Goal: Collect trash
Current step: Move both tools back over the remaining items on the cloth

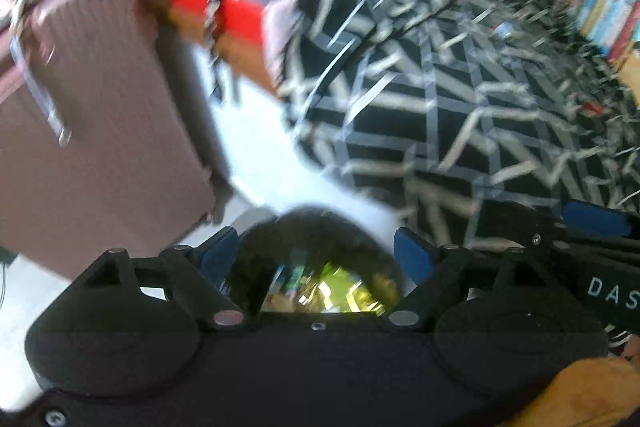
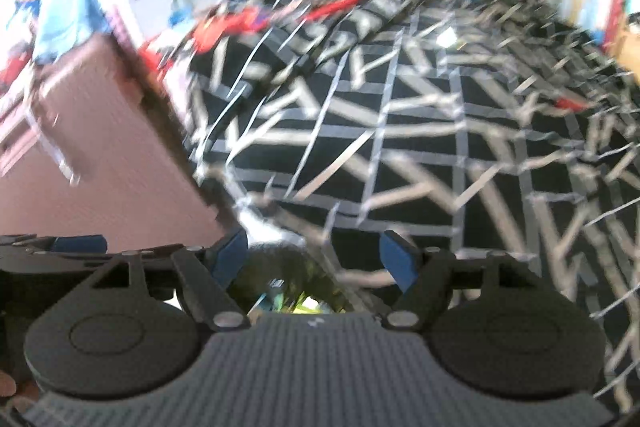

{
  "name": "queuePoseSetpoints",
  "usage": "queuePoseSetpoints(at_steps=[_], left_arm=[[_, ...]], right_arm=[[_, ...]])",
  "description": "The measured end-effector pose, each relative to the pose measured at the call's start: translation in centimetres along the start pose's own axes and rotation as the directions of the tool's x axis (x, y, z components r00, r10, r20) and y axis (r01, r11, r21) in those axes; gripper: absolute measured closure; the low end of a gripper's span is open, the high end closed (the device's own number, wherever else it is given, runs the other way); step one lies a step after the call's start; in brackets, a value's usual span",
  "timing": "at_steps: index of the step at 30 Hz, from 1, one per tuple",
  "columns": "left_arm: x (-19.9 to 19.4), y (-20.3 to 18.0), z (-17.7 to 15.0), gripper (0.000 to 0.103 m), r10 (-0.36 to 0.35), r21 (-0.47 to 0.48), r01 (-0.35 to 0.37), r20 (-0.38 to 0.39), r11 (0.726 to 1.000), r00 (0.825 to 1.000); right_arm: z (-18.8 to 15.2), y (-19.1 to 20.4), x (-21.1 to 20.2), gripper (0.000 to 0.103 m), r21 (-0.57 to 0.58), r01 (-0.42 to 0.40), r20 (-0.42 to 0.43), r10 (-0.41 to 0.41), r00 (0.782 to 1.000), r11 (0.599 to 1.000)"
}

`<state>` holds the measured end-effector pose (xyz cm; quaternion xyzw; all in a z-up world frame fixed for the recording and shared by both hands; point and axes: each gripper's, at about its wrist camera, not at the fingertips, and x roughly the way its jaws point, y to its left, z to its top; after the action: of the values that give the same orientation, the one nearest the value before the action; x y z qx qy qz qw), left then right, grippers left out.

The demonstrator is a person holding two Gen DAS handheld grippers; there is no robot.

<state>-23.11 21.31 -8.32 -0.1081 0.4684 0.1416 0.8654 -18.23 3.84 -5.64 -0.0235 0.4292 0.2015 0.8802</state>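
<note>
Looking down past both sets of jaws, the nearest thing is a dark bag (image 1: 320, 247) with bright wrappers showing in its mouth, lying just below the left gripper (image 1: 316, 251) and the right gripper (image 2: 312, 255). Both stand wide apart with nothing between the blue pads (image 1: 412, 255). Judging by this, the trash is in the bag and the next piece must be sought. Steady the blurred view first, then scan the black patterned bedspread (image 2: 400, 147), beyond the pink suitcase (image 1: 100, 107), before committing either gripper.
</note>
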Motion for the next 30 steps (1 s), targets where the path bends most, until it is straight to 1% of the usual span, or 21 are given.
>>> queuePoseSetpoints(at_steps=[2,3,5,8,12,16,21,26,30], left_arm=[[-0.9,-1.5,1.9,0.021,-0.036,0.006,0.036,0.013,0.999,0.999],[-1.3,-2.2,2.9,0.022,-0.054,0.007,0.054,0.022,0.999,0.998],[-1.7,-3.8,4.8,0.022,-0.078,0.014,0.078,0.041,0.997,0.996],[-1.8,-6.7,7.7,0.022,-0.093,0.04,0.091,0.062,0.995,0.994],[-1.1,-11.1,11.4,0.025,-0.113,0.078,0.107,0.08,0.991,0.99],[0.0,-14.8,14.8,0.027,-0.147,0.099,0.138,0.083,0.985,0.986],[1.6,-19.6,18.9,0.03,-0.18,0.122,0.167,0.099,0.978,0.979],[3.0,-24.0,23.4,0.029,-0.174,0.155,0.15,0.157,0.976,0.972],[5.7,-26.0,26.0,0.026,-0.159,0.127,0.14,0.155,0.982,0.975]], right_arm=[[1.4,-0.9,-0.9,0.021,0.011,0.059,0.031,-0.059,0.998,0.998],[2.2,-1.4,-1.4,0.021,0.014,0.095,0.051,-0.095,0.994,0.995],[3.7,-2.5,-2.0,0.021,0.028,0.138,0.086,-0.14,0.986,0.99],[6.0,-5.0,-2.4,0.021,0.07,0.176,0.117,-0.183,0.976,0.982],[9.0,-8.9,-2.7,0.021,0.147,0.222,0.137,-0.242,0.961,0.964],[11.8,-13.1,-2.5,0.021,0.213,0.256,0.147,-0.29,0.946,0.943],[14.2,-17.7,-1.5,0.021,0.273,0.291,0.139,-0.337,0.931,0.917],[16.5,-21.5,0.0,0.021,0.314,0.307,0.13,-0.361,0.924,0.899],[17.6,-23.9,1.4,0.021,0.345,0.32,0.121,-0.38,0.917,0.882]])
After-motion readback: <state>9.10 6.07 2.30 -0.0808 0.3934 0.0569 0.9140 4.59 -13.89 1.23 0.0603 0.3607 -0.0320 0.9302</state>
